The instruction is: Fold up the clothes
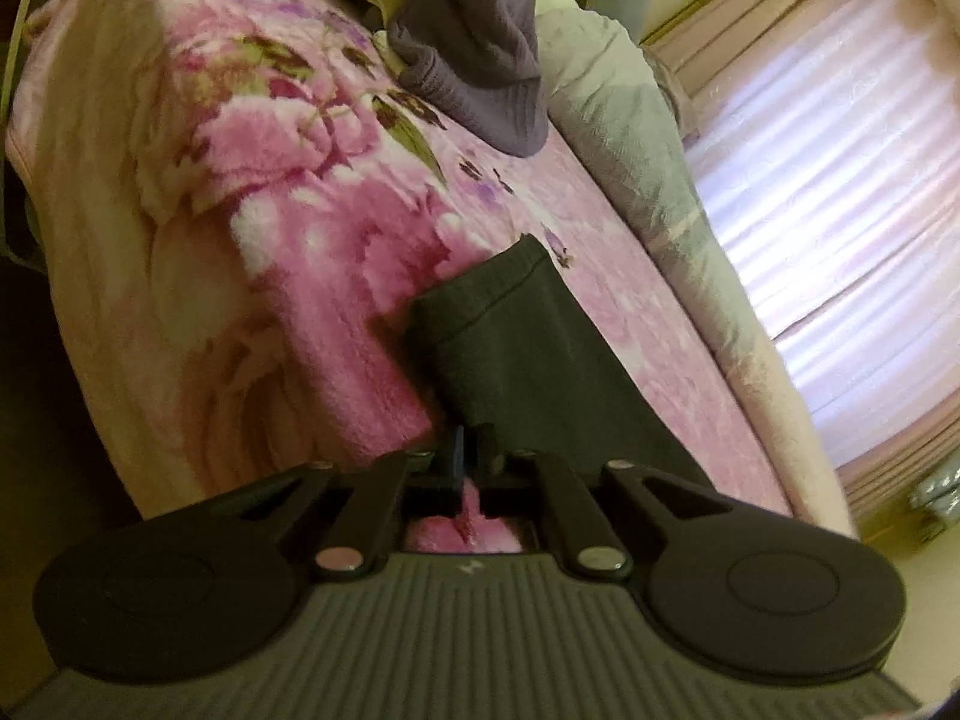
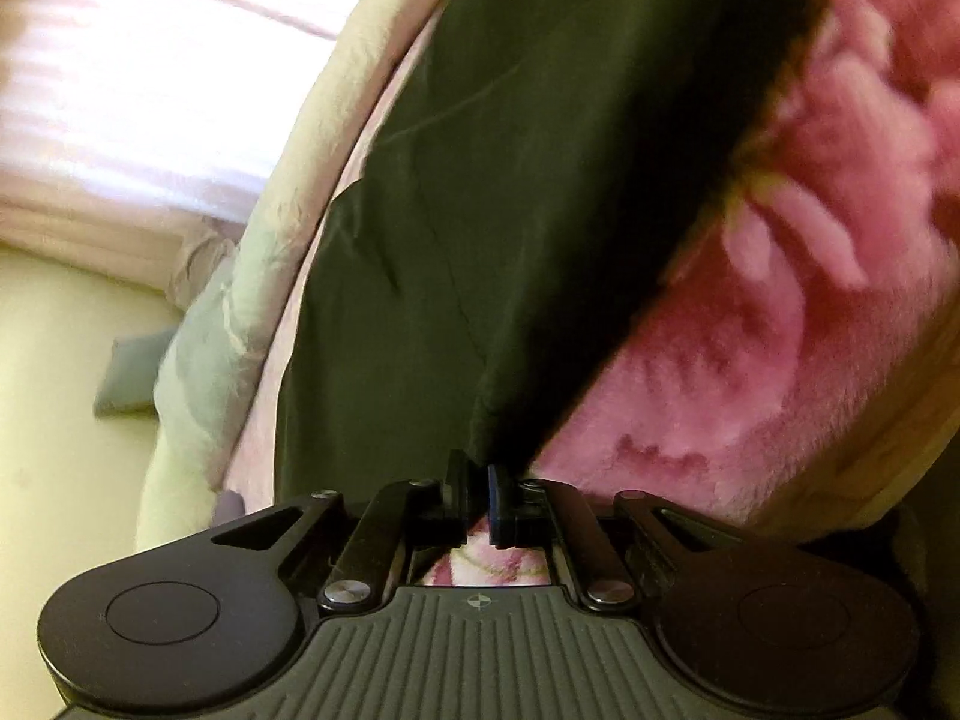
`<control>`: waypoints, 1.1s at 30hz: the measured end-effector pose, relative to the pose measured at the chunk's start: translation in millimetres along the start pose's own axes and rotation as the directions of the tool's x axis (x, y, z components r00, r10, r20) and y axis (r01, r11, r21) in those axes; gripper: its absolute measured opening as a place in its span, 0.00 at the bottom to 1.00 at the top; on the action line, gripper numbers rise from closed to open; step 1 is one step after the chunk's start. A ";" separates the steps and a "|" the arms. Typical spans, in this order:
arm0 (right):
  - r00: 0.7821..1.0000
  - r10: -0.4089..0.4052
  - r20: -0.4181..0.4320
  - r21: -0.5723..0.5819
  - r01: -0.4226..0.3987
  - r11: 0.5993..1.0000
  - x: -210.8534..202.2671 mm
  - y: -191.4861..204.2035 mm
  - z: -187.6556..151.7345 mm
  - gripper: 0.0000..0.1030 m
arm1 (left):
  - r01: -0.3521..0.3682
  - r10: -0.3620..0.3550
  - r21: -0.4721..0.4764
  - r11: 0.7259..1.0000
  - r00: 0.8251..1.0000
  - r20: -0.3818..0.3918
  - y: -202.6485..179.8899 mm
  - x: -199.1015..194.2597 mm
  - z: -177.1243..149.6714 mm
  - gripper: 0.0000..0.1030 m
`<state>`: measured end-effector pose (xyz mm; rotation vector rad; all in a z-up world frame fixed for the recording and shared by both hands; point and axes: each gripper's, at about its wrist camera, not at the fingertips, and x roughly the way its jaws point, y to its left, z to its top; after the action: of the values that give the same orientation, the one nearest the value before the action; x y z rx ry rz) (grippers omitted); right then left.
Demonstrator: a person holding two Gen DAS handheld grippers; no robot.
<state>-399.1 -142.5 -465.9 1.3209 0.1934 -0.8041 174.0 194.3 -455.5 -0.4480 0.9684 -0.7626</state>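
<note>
- While the dark garment (image 1: 516, 354) lies on the pink floral blanket (image 1: 288, 252), both grippers stand at its near edge, one at each end
- Left gripper (image 1: 471, 450): the jaws are almost together, with only a thin gap, and the cloth begins right in front of the tips; I cannot tell for sure whether the pads pinch the hem or only touch it
- From the left fingers the garment runs straight ahead and a little to the right, narrow like a sleeve or a leg, and ends in a stitched cuff far from the tips
- Right gripper (image 2: 478, 483): the jaws stand slightly apart, a fold of the same dark cloth (image 2: 510, 210) comes down to a point just at the tips, and I judge that they are not pressing on it
- From the right fingers the long axis goes forward and away, so the wide body of the garment is beyond the tips, not beside them
- My judgement: the right hand is nearer to the bulk, so the fold probably turns on lifting this near edge and carrying it forward along that axis
- Farther beyond the left fingers a purple knitted garment (image 1: 474, 60) waits, well apart
</note>
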 end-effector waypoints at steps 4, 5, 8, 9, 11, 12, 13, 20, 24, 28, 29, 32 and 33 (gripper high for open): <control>0.994 -0.072 0.085 -0.165 0.086 0.983 -28.4 15.1 10.9 0.51 | -0.067 0.067 0.000 0.998 0.998 0.018 -6.7 -17.6 9.0 0.08; 0.988 -0.094 0.122 -0.200 0.117 0.973 -38.0 16.9 15.1 0.51 | -0.072 0.072 0.015 0.997 0.997 0.024 -11.0 -22.5 10.6 0.08; 0.954 -0.181 0.240 -0.259 0.243 0.935 -61.0 14.8 34.2 0.51 | -0.044 0.045 0.134 0.990 0.999 -0.005 -42.9 -26.4 6.6 0.08; 0.938 -0.207 0.278 -0.282 0.286 0.916 -64.9 14.8 41.6 0.51 | -0.010 0.016 0.184 0.983 0.999 -0.030 -59.8 -21.4 -1.3 0.08; 0.900 -0.258 0.352 -0.331 0.377 0.865 -68.3 15.8 57.6 0.51 | 0.073 -0.048 0.283 0.956 0.994 -0.093 -96.5 -8.3 -20.2 0.08; 0.883 -0.274 0.382 -0.356 0.414 0.838 -66.3 18.1 65.8 0.51 | 0.116 -0.078 0.329 0.937 0.989 -0.127 -114.9 -1.7 -29.7 0.08; 0.865 -0.287 0.411 -0.387 0.451 0.804 -61.9 21.3 73.4 0.51 | 0.160 -0.105 0.373 0.914 0.981 -0.162 -133.2 4.8 -39.2 0.08; 0.823 -0.365 0.435 -0.528 0.562 0.637 -33.9 -12.7 72.5 0.51 | 0.353 -0.064 0.599 0.719 0.891 -0.449 -239.1 77.3 -148.3 0.10; 0.862 -0.368 0.347 -0.558 0.506 0.658 -45.7 -10.5 88.1 0.51 | 0.378 -0.062 0.627 0.681 0.883 -0.465 -256.0 78.9 -154.2 0.09; 0.899 -0.279 0.337 -0.460 0.416 0.784 -76.0 -18.2 137.2 0.53 | 0.452 -0.119 0.606 0.655 0.853 -0.508 -283.7 86.2 -140.2 0.10; 0.903 -0.258 0.343 -0.431 0.395 0.811 -82.4 -20.7 153.1 0.57 | 0.478 -0.142 0.600 0.642 0.843 -0.519 -295.6 89.9 -137.7 0.11; 0.875 -0.245 0.417 -0.380 0.413 0.828 -92.3 -25.9 206.8 0.87 | 0.547 -0.199 0.544 0.636 0.798 -0.569 -327.6 111.3 -136.8 0.15; 0.877 -0.240 0.416 -0.380 0.408 0.830 -90.2 -26.9 223.7 0.87 | 0.575 -0.216 0.513 0.638 0.772 -0.597 -338.6 121.7 -138.6 0.18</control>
<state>-549.7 -309.8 -375.3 0.6809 0.3108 -1.1951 -30.4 -122.6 -374.8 0.2109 0.9714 -1.6479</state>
